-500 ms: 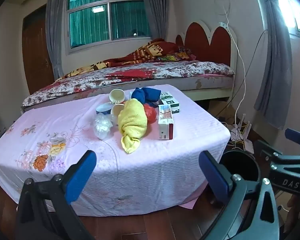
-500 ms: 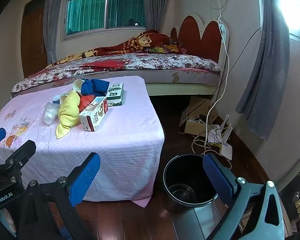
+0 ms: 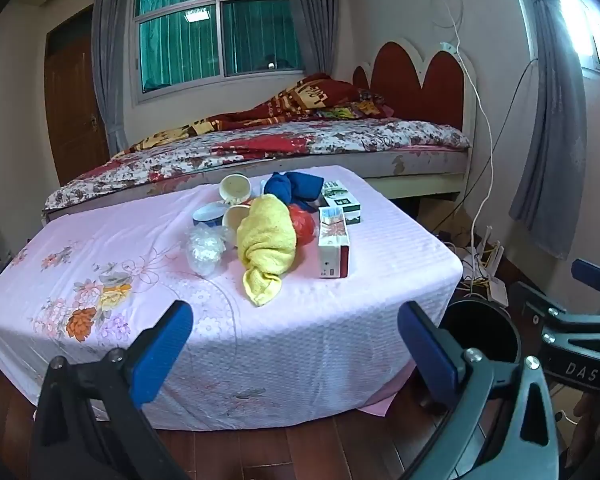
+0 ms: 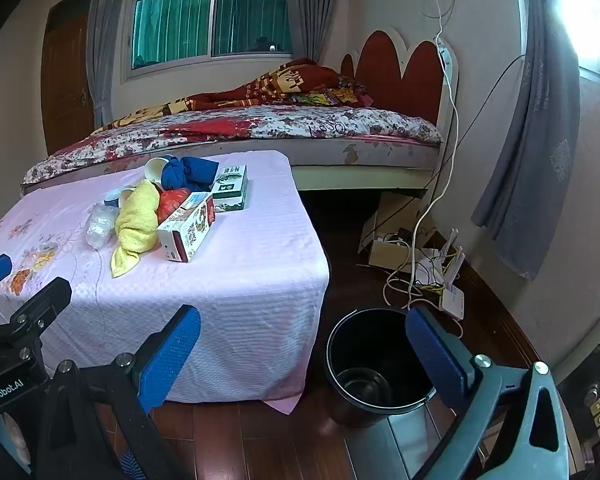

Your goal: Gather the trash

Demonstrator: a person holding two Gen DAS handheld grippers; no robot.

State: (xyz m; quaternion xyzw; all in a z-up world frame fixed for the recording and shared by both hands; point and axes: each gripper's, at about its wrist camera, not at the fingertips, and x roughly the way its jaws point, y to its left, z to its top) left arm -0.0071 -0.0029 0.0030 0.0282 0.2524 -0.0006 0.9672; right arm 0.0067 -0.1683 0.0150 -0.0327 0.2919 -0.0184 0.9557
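Note:
A low table (image 3: 360,320) (image 4: 252,300) under a pink flowered cloth carries a heap: a yellow towel (image 3: 266,244) (image 4: 138,224), a red-and-white carton (image 3: 334,246) (image 4: 188,232), a green-and-white box (image 3: 342,200) (image 4: 231,186), a blue cloth (image 3: 296,188) (image 4: 188,172), a red bag (image 3: 302,224), crumpled clear plastic (image 3: 204,248) (image 4: 100,224) and paper cups (image 3: 236,190). A black bin (image 4: 376,364) (image 3: 480,332) stands on the floor right of the table. My left gripper (image 3: 296,344) is open, short of the table's front edge. My right gripper (image 4: 304,352) is open, between the table corner and the bin.
A bed (image 3: 300,148) with a flowered cover and red headboard runs behind the table. Cables, a power strip and a white router (image 4: 452,300) lie on the wooden floor by the right wall. Grey curtains (image 4: 532,140) hang there. A wooden door (image 3: 76,108) is at far left.

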